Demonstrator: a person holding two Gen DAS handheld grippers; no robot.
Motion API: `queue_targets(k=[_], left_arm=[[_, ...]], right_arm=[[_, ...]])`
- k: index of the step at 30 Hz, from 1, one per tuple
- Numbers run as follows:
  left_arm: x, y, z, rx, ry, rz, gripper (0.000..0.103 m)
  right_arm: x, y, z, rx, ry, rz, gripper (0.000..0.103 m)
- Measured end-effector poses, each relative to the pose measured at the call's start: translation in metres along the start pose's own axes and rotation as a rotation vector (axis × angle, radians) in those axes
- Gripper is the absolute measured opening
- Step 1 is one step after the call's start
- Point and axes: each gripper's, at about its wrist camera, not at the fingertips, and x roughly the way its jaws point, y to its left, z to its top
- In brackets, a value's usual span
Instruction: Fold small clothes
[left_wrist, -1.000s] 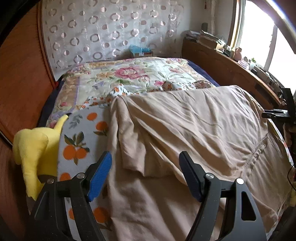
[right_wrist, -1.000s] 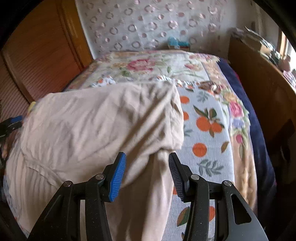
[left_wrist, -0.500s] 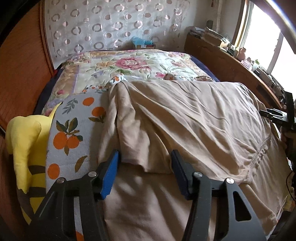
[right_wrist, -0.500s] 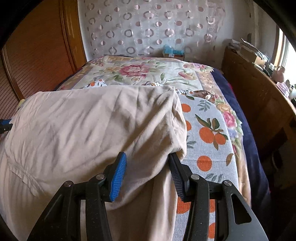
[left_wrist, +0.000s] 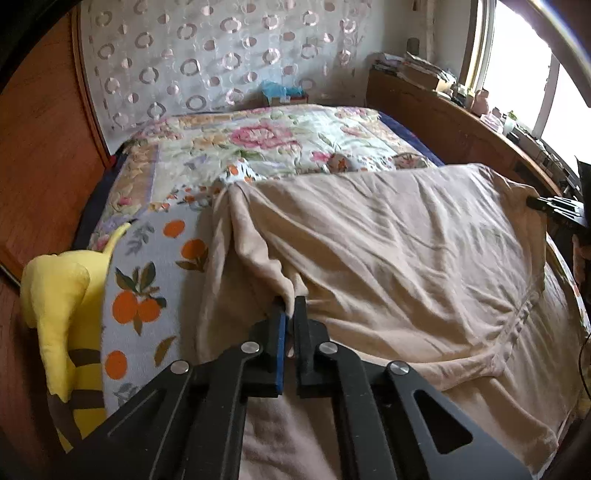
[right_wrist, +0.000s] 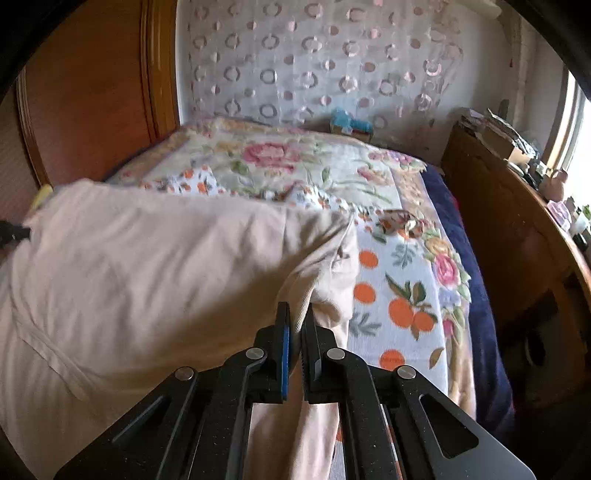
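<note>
We have the left gripper (left_wrist: 290, 310) low in the middle of the left wrist view, its jaws just closed and now clamped on a bunched fold of the beige garment (left_wrist: 388, 251), which spreads across the centre and right of that frame over the orange-print blanket (left_wrist: 147, 295). In the right wrist view our right gripper (right_wrist: 297, 314) sits at lower centre, its jaws likewise just closed and pinched together on the garment's (right_wrist: 147, 266) edge, with cloth hanging down between them; the fabric fills the left half of that frame and is blurred. Behind it lies the floral quilt (right_wrist: 295, 162) in mid frame. A yellow plush toy (left_wrist: 62, 295) rests at the left edge of the left wrist view, touching the blanket. The other gripper's dark tip (left_wrist: 554, 206) shows at the garment's right corner there
</note>
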Motion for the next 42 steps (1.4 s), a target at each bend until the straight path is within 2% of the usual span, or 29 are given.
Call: queue_targets(k=[9,17,21,27,33,36,40,42], left_arm=[[-0.046,0.007,0.012,-0.045,-0.142,0.015,0.003],[-0.1,0.011,-0.001,-0.066,-0.233,0.023,0.003],[-0.131,0.012,-0.013,-0.078,-0.281,0.032,0.003],[-0.159,0.011,-0.038,-0.077,-0.301,0.045,0.003],[-0.178,0.011,-0.066,-0.084,-0.286,0.058,0.003],[-0.187,0.005,-0.084,-0.07,-0.284,0.088,0.003],[-0.171,0.007,-0.104,-0.084,-0.225,0.094,0.003],[-0.165,0.004,-0.115,-0.079,-0.201,0.114,0.003]], right_arm=[[-0.032,-0.001,0.001,0.024,-0.125,0.039,0.004],[-0.087,0.008,-0.03,0.025,-0.238,0.067,0.003],[-0.117,0.008,-0.052,0.017,-0.268,0.074,0.003],[-0.148,0.002,-0.096,0.015,-0.256,0.082,0.003],[-0.176,0.008,-0.14,0.022,-0.218,0.108,0.003],[-0.177,0.013,-0.16,0.012,-0.197,0.122,0.003],[-0.16,0.016,-0.181,0.016,-0.141,0.139,0.003],[-0.145,0.016,-0.188,0.014,-0.099,0.092,0.003]])
